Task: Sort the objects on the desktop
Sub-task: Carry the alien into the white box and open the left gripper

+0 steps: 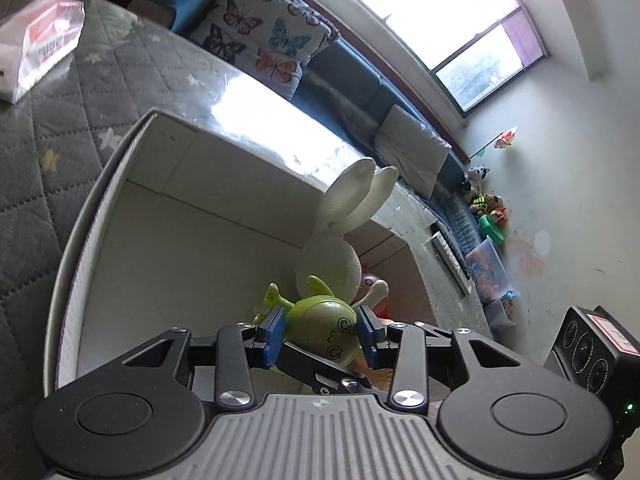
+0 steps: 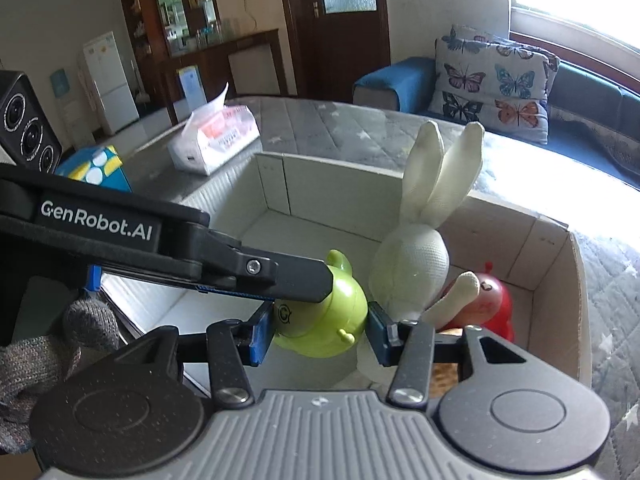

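Note:
A green toy figure (image 1: 326,326) with a drawn face sits between the blue pads of my left gripper (image 1: 322,334), inside a cardboard box (image 1: 100,216). The same green toy (image 2: 324,316) also lies between the pads of my right gripper (image 2: 320,334); the left gripper's finger (image 2: 280,276) crosses it from the left. Both grippers hold the toy. A white plush rabbit (image 2: 416,256) stands in the box just behind it, also seen in the left wrist view (image 1: 336,248). A red toy (image 2: 492,300) lies behind the rabbit.
The box (image 2: 560,264) rests on a grey quilted surface (image 1: 48,128). A tissue pack (image 2: 216,140) and a blue-yellow box (image 2: 100,168) lie beyond it. A butterfly cushion (image 2: 492,84) sits on a blue sofa. A black camera unit (image 1: 588,348) is at the right.

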The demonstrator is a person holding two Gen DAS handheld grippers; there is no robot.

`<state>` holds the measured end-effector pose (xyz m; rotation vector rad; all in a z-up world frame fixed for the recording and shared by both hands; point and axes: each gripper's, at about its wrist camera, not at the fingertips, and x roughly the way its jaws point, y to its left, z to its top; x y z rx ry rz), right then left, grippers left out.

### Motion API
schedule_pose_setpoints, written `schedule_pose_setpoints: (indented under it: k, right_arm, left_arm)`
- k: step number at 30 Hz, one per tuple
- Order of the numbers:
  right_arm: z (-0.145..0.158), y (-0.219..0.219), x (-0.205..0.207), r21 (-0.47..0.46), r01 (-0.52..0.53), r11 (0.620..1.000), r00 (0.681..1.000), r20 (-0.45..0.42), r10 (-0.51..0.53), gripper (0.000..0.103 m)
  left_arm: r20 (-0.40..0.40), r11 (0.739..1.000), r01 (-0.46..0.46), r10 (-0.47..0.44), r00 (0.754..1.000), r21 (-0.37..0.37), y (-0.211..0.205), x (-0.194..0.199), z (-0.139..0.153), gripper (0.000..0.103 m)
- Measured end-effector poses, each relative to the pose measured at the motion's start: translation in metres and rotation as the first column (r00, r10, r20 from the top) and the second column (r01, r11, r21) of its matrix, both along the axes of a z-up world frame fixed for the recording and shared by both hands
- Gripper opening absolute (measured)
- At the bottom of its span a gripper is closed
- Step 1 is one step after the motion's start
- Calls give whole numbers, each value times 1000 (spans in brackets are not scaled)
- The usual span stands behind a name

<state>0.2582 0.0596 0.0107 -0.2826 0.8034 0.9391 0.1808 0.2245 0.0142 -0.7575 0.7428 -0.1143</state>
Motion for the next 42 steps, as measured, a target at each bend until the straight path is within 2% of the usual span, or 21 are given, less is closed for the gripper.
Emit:
schedule_pose_setpoints:
  k: [7, 17, 34, 37, 42]
  right_arm:
    - [-5, 7, -8, -59, -31, 998, 999, 22, 32, 50]
    - [-3, 5, -11, -50, -39, 998, 999, 14, 40, 49]
    - [9, -7, -22, 7, -13, 1000, 999, 42, 13, 51]
    - [16, -16, -27, 31, -1, 1000, 999, 53, -1, 59]
    - [29, -34, -42, 70, 10, 998, 996, 93, -17, 62]
  left_arm:
    - [-27, 1000, 7, -7, 1000, -5, 3, 5, -6, 43]
    - [-51, 1000, 6, -6, 999, 8, 2, 0, -11, 42]
    - [19, 997, -30, 29, 999, 68, -3, -21, 15, 42]
    - [32, 996, -31, 28, 999, 78, -7, -26, 20, 42]
    - [55, 995, -22, 17, 998, 93, -18, -34, 29, 42]
